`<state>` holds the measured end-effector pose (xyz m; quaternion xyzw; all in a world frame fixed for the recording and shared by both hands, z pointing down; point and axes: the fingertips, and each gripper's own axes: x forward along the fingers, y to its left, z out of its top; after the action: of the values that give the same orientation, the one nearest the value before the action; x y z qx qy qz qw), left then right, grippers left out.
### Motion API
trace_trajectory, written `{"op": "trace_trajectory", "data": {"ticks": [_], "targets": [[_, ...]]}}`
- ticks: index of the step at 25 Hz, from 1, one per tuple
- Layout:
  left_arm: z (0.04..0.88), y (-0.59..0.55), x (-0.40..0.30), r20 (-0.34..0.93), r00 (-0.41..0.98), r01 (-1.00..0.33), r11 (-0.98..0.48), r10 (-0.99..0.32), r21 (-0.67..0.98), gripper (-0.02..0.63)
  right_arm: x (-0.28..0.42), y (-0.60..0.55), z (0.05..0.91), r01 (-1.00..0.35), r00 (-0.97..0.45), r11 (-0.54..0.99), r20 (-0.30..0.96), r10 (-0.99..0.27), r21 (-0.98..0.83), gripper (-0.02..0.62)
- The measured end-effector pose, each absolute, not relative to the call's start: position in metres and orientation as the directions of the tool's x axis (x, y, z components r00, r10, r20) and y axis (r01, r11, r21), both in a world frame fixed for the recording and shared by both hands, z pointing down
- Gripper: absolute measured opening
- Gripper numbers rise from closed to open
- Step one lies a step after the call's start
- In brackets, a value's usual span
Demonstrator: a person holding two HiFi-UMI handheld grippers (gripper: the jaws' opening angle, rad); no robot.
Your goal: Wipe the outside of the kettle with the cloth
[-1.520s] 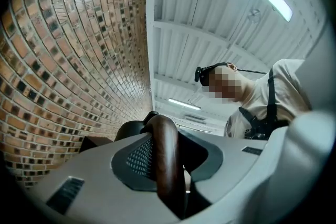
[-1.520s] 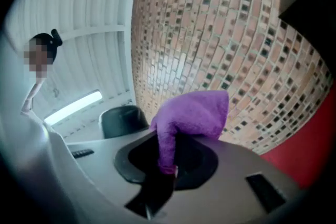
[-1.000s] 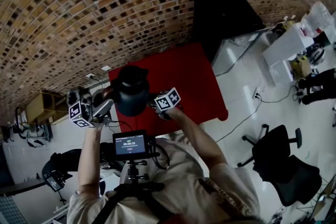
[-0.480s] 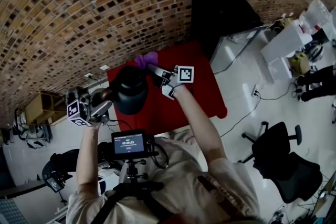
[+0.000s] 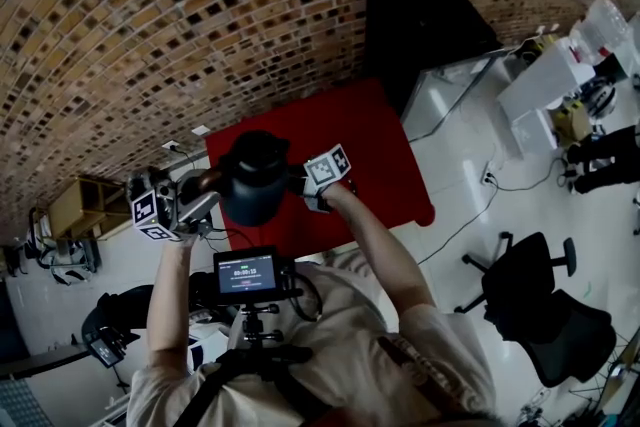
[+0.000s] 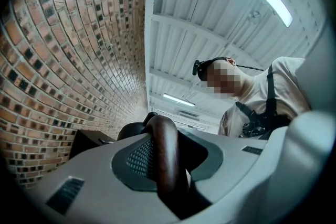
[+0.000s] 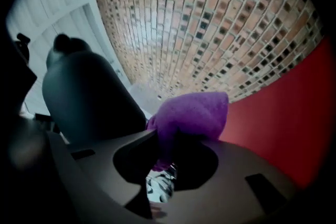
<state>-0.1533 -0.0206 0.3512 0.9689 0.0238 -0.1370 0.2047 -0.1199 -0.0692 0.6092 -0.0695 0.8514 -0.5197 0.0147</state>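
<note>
Okay, left gripper (image 6: 164,168) was clamped on the curved brown wooden handle (image 6: 161,144) of the dark matte kettle (image 5: 252,177), apparently lifted over the red table (image 5: 365,140). Right gripper (image 7: 164,150) pinched the fluffy purple cloth (image 7: 195,112) just beside the kettle's flank. Wiping looked underway; most sides probably remained.

Kettle (image 5: 252,177) over the near-left part of the table (image 5: 370,140); left gripper (image 5: 197,200) at its nine o'clock, clamped on the handle (image 6: 163,160); right gripper (image 5: 300,185) at three o'clock, cloth (image 7: 191,113) in its jaws, just beside the kettle's side; wall (image 5: 200,15) behind at twelve; cabinet (image 5: 425,30) at one; chair (image 5: 540,315) at four.
</note>
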Motion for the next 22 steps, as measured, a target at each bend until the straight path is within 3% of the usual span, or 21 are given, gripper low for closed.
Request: {"op": "trace_trajectory", "data": {"ticks": [3,12,22], "targets": [[0.367,-0.031,-0.15,-0.227,0.972,0.042,-0.913,-0.057,0.406,0.1,-0.104,-0.061,0.65,-0.245,-0.967,0.411,0.191,-0.169,-0.878,0.078],[0.45,-0.069,-0.157,-0.066,0.976,-0.154,-0.868,-0.209,0.472,0.101,-0.041,-0.061,0.668,-0.346,-0.901,0.326,0.215,-0.376,-0.88,0.078],[0.565,-0.094,-0.137,0.109,0.96,-0.276,-0.818,-0.257,0.505,0.101,-0.015,-0.051,0.687,-0.6,-0.785,0.389,0.419,-0.457,-0.699,0.078]]}}
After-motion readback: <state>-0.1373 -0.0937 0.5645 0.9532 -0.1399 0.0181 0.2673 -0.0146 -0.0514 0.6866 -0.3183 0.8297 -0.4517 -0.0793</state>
